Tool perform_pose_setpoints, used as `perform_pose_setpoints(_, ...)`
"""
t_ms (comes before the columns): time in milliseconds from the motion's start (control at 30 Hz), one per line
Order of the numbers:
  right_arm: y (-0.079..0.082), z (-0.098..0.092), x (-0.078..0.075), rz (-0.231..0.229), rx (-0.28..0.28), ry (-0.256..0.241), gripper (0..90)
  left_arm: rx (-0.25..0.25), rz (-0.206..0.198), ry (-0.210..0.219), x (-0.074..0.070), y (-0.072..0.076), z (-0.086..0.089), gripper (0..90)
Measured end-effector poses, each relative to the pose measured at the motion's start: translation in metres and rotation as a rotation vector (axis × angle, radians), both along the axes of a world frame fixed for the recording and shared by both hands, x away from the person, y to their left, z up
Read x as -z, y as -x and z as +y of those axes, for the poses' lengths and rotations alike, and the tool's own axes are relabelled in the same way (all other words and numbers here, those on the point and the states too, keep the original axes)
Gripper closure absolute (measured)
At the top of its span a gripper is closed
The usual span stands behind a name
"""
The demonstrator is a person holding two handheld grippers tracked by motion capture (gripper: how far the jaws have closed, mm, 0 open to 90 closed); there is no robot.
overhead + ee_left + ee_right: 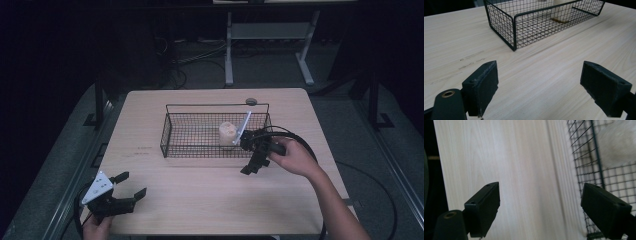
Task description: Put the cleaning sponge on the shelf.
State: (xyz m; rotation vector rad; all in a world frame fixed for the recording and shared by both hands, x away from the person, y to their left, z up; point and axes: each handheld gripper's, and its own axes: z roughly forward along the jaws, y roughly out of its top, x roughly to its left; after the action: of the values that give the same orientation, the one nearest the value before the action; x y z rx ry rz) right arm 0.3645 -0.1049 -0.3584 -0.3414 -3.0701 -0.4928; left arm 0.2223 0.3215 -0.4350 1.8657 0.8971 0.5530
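Observation:
A black wire basket [180,131] stands in the middle of the pale wooden table [200,200]. Inside its right half sits a cream cylindrical object [228,133]. My right gripper [248,157] is held just outside the basket's front right corner, open, nothing between its jaws. My left gripper [132,183] rests near the table's front left corner, open and empty. In the left gripper view my gripper [539,87] faces the basket [514,32] with the cream object [561,12] behind the mesh. The right gripper view has my gripper [540,207] over bare wood, the basket [596,157] and cream object [619,145] at right.
A small dark round disc [251,101] lies at the table's far edge behind the basket. The right gripper's black cable [300,140] loops over the table's right side. Faint dark marks [137,150] are left of the basket. A desk frame [229,50] stands beyond the table.

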Motion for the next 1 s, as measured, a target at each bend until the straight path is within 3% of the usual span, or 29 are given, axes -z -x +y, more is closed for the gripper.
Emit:
perform_pose_setpoints(100, 0.004, -0.002, 0.003, -0.008, 0.005, 0.001, 15.2, -0.002, -0.001, 0.002, 0.0, 0.0, 0.001, 14.1)
perform_pose_setpoints(167, 0.006, -0.004, 0.004, 0.014, 0.012, -0.016, 15.2, -0.003, -0.002, 0.004, 0.0, 0.0, 0.001, 14.1)
perform_pose_setpoints(300, 0.01, -0.006, 0.007, -0.004, 0.019, 0.0, 15.2, -0.004, -0.003, 0.005, 0.0, 0.0, 0.001, 14.1)
perform_pose_setpoints(500, 0.016, -0.011, 0.015, 0.018, 0.013, -0.003, 15.2, -0.002, -0.002, 0.005, 0.0, 0.001, 0.001, 14.1)
perform_pose_setpoints(1000, 0.029, -0.033, 0.024, 0.014, 0.047, -0.04, 15.2, -0.001, 0.0, 0.001, 0.0, 0.001, 0.001, 14.1)
